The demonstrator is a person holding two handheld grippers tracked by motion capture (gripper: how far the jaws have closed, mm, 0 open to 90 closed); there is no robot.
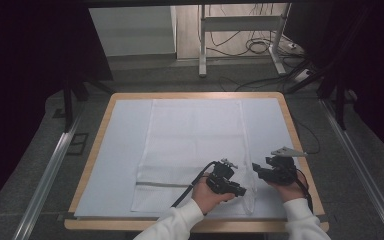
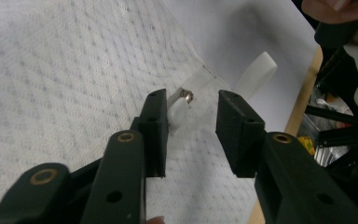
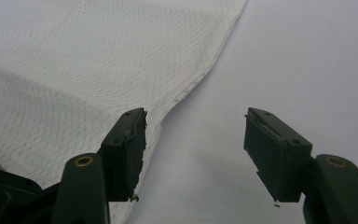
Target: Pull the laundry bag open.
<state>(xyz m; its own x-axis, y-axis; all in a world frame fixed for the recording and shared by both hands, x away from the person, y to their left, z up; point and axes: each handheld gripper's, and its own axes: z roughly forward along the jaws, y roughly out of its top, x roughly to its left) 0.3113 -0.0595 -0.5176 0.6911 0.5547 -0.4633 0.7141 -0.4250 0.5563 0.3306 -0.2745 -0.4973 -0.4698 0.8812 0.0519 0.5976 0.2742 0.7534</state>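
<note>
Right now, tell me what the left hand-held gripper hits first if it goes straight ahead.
Likely the towel's corner: the left hand-held gripper points at a small metal snap there, jaws open around it.

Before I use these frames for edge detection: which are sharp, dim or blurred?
High view: dark surround, the white towel barely contrasts with the pale table cover. Left gripper view: towel weave sharp at left, the left gripper jaws soft, a dark shadow at top right. Right gripper view: dim and greyish, towel hem readable, the right gripper jaws slightly soft.
</note>
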